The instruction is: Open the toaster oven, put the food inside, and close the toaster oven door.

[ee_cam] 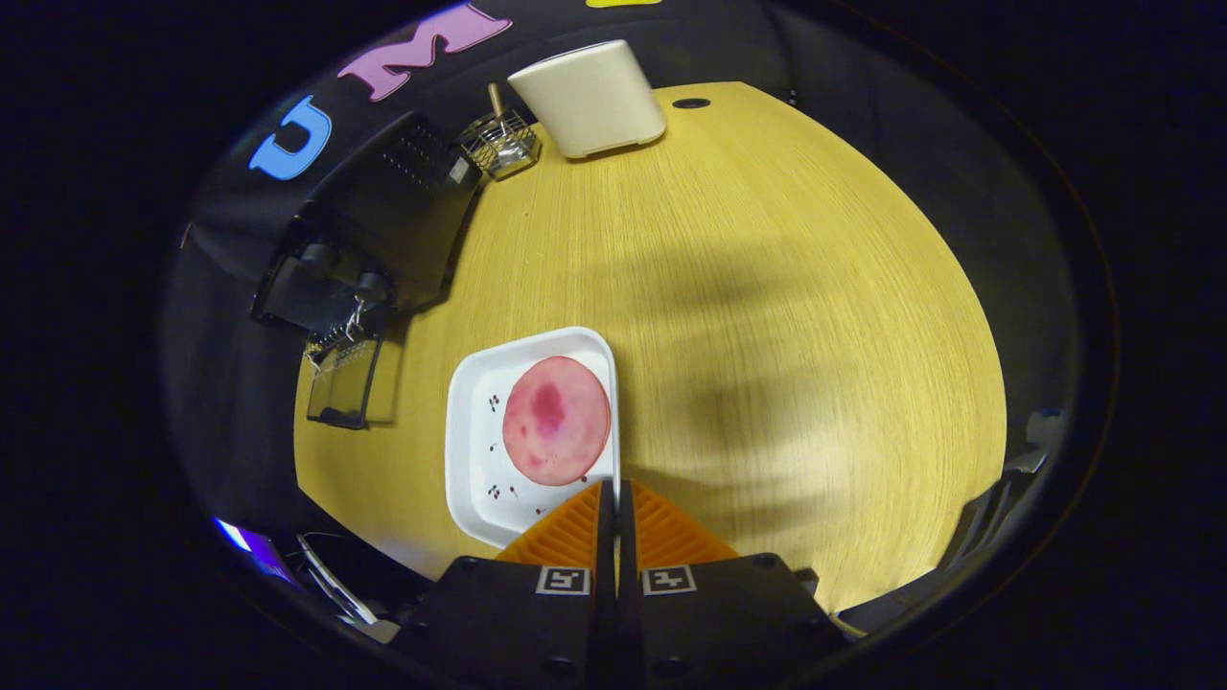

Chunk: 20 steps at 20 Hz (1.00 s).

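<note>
Gripper view, looking down on the wooden worktop [767,287]. My gripper [613,491] has its two fingers pressed together with only a thin slit between them and nothing held; the tips sit right at the near right rim of the white tray [474,460], though I cannot tell whether they touch it. I take this tray as the landmark. On it, toward its right side, lies the food [556,420], a flat round pinkish slice with a darker blotch near its middle, just ahead of the fingertips; small dark specks dot the bare tray surface left of the slice. Left of the tray and farther from me stands the black toaster oven [374,230], its glass door [340,383] hanging open and lowered toward the worktop, close to the tray's left edge. Beyond the oven, well apart from the tray, I see a small wire basket [498,144], and just right of it a cream-coloured, rounded box-like appliance [590,96]. Soft shadows fall across the worktop right of the tray.
</note>
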Each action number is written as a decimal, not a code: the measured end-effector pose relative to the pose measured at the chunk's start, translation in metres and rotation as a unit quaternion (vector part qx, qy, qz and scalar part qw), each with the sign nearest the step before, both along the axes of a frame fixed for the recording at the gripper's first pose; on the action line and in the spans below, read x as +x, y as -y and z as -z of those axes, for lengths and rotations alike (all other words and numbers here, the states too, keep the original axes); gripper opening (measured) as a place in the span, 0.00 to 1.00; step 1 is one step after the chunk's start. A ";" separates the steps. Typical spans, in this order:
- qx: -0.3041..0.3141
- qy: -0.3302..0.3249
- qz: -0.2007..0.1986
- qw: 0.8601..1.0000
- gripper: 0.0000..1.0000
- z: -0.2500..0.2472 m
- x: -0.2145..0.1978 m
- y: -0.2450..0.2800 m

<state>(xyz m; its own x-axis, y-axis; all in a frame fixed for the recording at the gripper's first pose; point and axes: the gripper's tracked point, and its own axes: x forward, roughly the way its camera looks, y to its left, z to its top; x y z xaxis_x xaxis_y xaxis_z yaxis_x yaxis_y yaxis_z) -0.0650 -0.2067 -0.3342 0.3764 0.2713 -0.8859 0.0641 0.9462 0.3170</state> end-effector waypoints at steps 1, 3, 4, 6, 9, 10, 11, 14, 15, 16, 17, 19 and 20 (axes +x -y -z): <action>0.008 0.002 0.012 1.000 0.05 -0.004 -0.004 -0.003; 0.020 0.005 0.036 0.999 0.05 -0.009 -0.011 -0.011; 0.026 0.008 0.047 0.999 0.05 -0.013 -0.015 -0.016; 0.034 0.017 0.065 0.997 0.05 -0.017 -0.026 -0.024; 0.052 0.026 0.096 0.994 0.05 -0.026 -0.043 -0.040; 0.061 0.028 0.108 0.992 0.05 -0.029 -0.048 -0.045; 0.070 0.029 0.119 0.990 0.05 -0.033 -0.053 -0.051; 0.095 0.041 0.146 0.984 0.05 -0.047 -0.065 -0.072; 0.105 0.043 0.152 0.982 0.05 -0.053 -0.069 -0.080; 0.115 0.046 0.157 0.980 0.05 -0.058 -0.071 -0.088; 0.124 0.049 0.160 0.978 0.05 -0.064 -0.072 -0.096; 0.140 0.057 0.164 0.975 0.05 -0.076 -0.072 -0.110; 0.148 0.060 0.167 0.973 0.05 -0.082 -0.070 -0.116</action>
